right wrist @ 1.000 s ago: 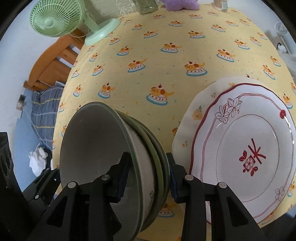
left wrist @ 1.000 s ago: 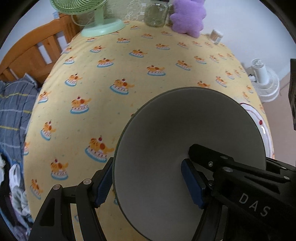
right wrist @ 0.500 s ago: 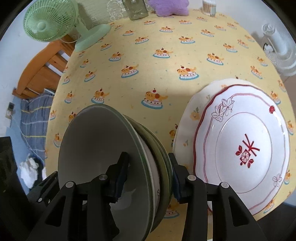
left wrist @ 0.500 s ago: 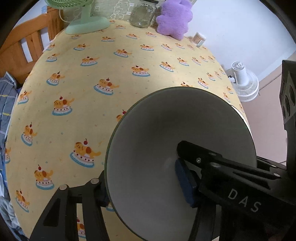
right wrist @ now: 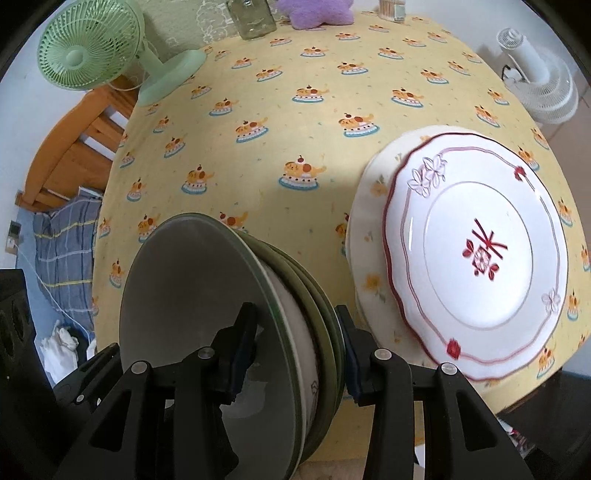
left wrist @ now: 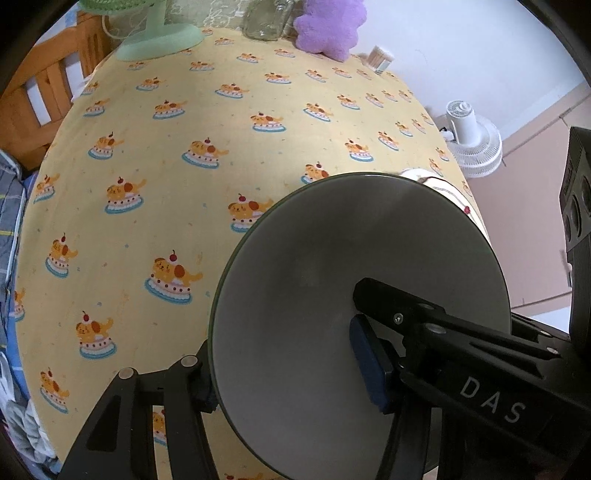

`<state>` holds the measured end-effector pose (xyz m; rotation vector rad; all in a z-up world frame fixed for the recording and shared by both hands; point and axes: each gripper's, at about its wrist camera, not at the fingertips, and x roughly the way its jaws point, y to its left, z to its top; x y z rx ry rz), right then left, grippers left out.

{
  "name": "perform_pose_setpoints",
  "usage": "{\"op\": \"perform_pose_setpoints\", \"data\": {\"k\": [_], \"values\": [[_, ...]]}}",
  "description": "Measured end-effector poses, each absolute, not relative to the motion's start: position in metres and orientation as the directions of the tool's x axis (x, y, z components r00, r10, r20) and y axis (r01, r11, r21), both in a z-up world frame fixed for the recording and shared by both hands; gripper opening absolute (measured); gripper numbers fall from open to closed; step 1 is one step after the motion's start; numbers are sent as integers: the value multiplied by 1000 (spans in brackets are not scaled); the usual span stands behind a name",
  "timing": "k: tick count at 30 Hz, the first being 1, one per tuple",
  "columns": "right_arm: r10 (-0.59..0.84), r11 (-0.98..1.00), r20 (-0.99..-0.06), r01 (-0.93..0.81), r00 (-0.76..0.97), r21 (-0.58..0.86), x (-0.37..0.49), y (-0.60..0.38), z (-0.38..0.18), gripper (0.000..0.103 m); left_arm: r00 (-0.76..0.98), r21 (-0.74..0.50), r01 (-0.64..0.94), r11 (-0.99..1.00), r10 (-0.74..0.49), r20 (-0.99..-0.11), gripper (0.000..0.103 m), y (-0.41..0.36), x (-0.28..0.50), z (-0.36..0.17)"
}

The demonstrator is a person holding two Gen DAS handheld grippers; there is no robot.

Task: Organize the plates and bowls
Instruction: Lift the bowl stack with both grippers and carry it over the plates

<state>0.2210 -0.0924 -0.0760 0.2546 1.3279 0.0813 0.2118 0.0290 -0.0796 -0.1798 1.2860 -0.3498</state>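
My left gripper (left wrist: 288, 365) is shut on the rim of a grey, green-edged bowl (left wrist: 332, 266), held on edge above the table. My right gripper (right wrist: 295, 354) is shut on the rims of a nested stack of green-rimmed bowls (right wrist: 207, 295), also held on edge. A white plate with a red pattern (right wrist: 476, 254) lies on a cream flowered plate (right wrist: 369, 206) at the table's right front. A sliver of these plates (left wrist: 443, 188) shows behind the bowl in the left wrist view.
The table wears a yellow cloth with cake prints (right wrist: 295, 122). A green desk fan (right wrist: 88, 48), a glass jar (right wrist: 255, 18), a purple plush (left wrist: 328, 26) and a toothpick holder (left wrist: 380, 59) stand at the far edge. A white floor fan (right wrist: 535, 74) and a wooden bed frame (right wrist: 74, 155) flank the table.
Both grippers have pulled back and up with their bowls; more of the table's far side shows. The left view has swung right. The plates have not moved.
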Motion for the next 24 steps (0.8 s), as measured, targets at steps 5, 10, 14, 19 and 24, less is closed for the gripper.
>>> {"op": "perform_pose_setpoints", "data": {"k": [5, 10, 14, 19, 24], "values": [[202, 968, -940, 90, 275, 235, 213, -96, -60, 45, 259, -316, 178, 932, -354, -899, 58, 26, 207, -64], [211, 965, -927, 82, 311, 248, 208, -103, -45, 45, 292, -297, 189, 936, -343, -893, 58, 19, 204, -49], [231, 961, -915, 71, 331, 268, 203, -113, -37, 45, 315, -271, 195, 943, -322, -893, 58, 7, 200, -39], [256, 957, -902, 41, 349, 287, 202, -131, -28, 45, 346, -249, 179, 952, -298, -890, 58, -12, 197, -27], [268, 958, -894, -1, 360, 287, 206, -153, -15, 45, 372, -249, 145, 958, -286, -883, 58, -35, 198, -18]]}}
